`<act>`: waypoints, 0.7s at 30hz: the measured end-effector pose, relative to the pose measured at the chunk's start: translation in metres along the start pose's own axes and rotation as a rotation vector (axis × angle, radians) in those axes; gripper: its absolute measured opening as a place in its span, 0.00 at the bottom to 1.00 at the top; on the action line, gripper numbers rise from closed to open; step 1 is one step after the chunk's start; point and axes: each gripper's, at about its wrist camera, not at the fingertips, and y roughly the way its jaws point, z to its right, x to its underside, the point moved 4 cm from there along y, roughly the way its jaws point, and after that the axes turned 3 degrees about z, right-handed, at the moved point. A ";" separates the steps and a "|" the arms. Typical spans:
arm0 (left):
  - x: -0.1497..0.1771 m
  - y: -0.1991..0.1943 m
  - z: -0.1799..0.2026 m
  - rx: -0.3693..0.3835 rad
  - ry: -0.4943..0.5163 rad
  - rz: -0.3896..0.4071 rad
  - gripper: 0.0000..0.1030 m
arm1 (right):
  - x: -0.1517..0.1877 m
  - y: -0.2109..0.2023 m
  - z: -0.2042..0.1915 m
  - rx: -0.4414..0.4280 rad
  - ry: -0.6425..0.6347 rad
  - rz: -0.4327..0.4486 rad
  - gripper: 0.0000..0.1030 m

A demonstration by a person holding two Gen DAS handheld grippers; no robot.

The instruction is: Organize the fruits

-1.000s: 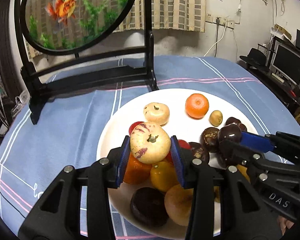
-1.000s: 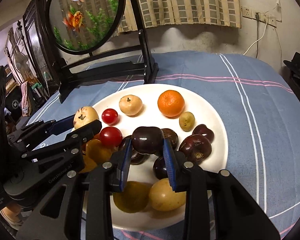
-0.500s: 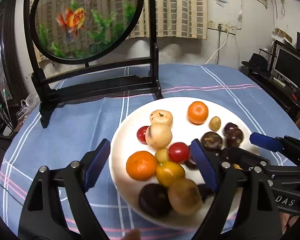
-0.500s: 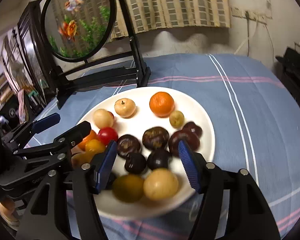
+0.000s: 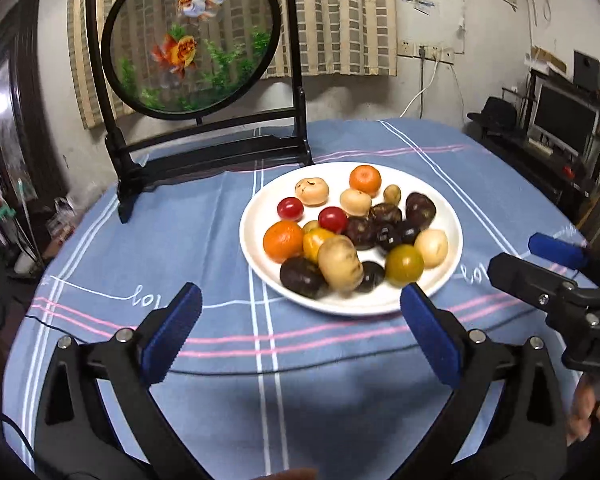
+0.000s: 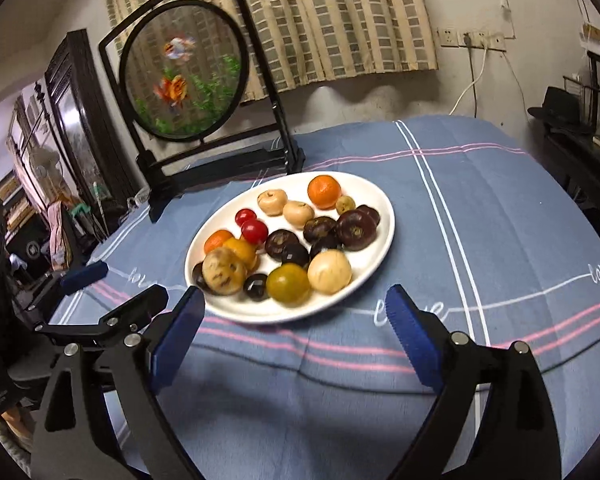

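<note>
Near the white plate (image 5: 452,216) of fruits (image 5: 340,268), on its near side, left gripper (image 5: 296,332) and right gripper (image 6: 294,328) hover, jaws just opened wide, both empty.

Desk (image 5: 100,264) with a blue striped cloth (image 5: 340,380)

On the cloth stands a white plate (image 5: 252,236) full of fruits, near the middle. Behind it, toward the wall, stands a black framed round screen (image 5: 204,152) with goldfish, apart from the plate.
</note>
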 end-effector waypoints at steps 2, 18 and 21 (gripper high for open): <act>0.004 -0.005 0.000 -0.004 -0.010 -0.003 0.98 | 0.005 -0.002 -0.003 0.008 -0.016 -0.008 0.90; 0.006 -0.017 0.007 0.012 -0.002 0.010 0.98 | 0.003 -0.007 0.002 0.045 -0.021 -0.005 0.94; 0.007 -0.016 0.006 0.009 -0.006 0.002 0.98 | 0.004 -0.006 0.003 0.043 -0.016 -0.011 0.94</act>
